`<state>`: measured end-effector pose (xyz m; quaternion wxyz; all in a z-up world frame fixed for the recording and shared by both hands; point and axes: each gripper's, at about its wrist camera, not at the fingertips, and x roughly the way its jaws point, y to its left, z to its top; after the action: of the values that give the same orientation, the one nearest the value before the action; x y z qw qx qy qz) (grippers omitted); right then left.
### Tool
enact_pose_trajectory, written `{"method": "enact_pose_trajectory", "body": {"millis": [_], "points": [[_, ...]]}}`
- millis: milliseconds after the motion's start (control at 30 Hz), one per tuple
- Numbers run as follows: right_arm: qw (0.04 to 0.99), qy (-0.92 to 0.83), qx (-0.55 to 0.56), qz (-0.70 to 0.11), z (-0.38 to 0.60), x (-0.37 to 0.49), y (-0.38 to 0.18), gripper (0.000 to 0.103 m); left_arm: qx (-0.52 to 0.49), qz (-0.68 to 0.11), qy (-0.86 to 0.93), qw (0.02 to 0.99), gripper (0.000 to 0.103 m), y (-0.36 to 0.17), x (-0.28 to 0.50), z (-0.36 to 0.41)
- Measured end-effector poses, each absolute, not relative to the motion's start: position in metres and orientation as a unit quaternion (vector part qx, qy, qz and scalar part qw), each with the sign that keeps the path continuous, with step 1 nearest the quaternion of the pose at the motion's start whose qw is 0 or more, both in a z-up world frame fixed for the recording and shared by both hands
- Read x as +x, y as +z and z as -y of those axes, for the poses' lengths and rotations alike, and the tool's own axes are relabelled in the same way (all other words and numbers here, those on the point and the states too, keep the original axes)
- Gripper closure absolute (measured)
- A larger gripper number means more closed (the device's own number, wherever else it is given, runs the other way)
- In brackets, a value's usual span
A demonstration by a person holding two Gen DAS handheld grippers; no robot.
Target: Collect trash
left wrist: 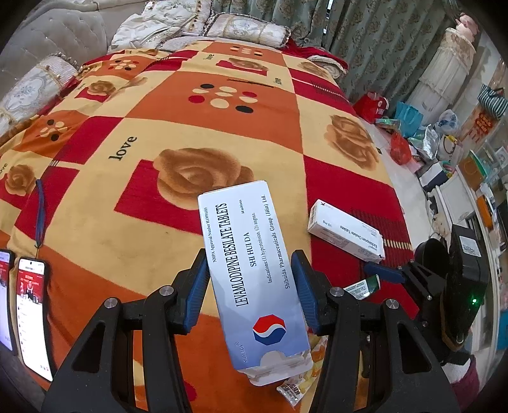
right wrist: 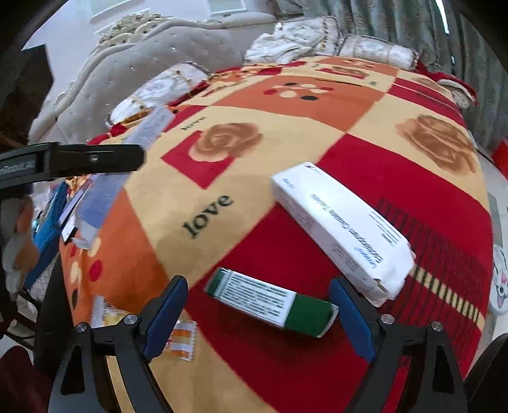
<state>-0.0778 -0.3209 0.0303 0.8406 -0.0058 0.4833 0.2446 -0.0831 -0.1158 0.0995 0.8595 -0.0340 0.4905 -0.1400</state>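
Observation:
My left gripper point(left wrist: 250, 286) is shut on a white and blue tablet box point(left wrist: 254, 279) and holds it above the red and orange blanket point(left wrist: 152, 139). The held box also shows at the left in the right wrist view point(right wrist: 104, 193). My right gripper point(right wrist: 257, 317) is open, with a green and white box point(right wrist: 270, 301) lying on the blanket between its fingers. A longer white medicine box point(right wrist: 339, 225) lies just beyond the right finger; it also shows in the left wrist view point(left wrist: 346, 232). Small orange and white wrappers point(right wrist: 181, 343) lie near the left finger.
Two lit phones point(left wrist: 31, 317) stand at the bed's left edge. Pillows point(left wrist: 247, 30) and a padded headboard point(right wrist: 143, 63) are at the far end. Bags and boxes point(left wrist: 412, 133) crowd the floor to the right of the bed. A small wrapper point(left wrist: 290, 390) lies under the held box.

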Motion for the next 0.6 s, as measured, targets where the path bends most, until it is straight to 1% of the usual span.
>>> {"method": "enact_pose_trajectory", "body": {"millis": [67, 233, 367, 600], "points": [[0.842, 0.225, -0.007, -0.49, 0.318, -0.077, 0.029, 0.013, -0.036, -0.492, -0.14, 0.858, 0.053, 0.098, -0.083, 0.117], [0.861, 0.171, -0.006, -0.479, 0.322, -0.088, 0.038, 0.013, -0.035, -0.492, -0.144, 0.858, 0.053, 0.098, -0.084, 0.118], [0.857, 0.145, 0.052, -0.491, 0.333, -0.094, 0.034, 0.008, -0.038, -0.49, -0.148, 0.858, 0.053, 0.098, -0.083, 0.12], [0.858, 0.121, 0.05, -0.497, 0.32, -0.092, 0.029, 0.008, -0.037, -0.492, -0.154, 0.856, 0.053, 0.095, -0.085, 0.122]]}}
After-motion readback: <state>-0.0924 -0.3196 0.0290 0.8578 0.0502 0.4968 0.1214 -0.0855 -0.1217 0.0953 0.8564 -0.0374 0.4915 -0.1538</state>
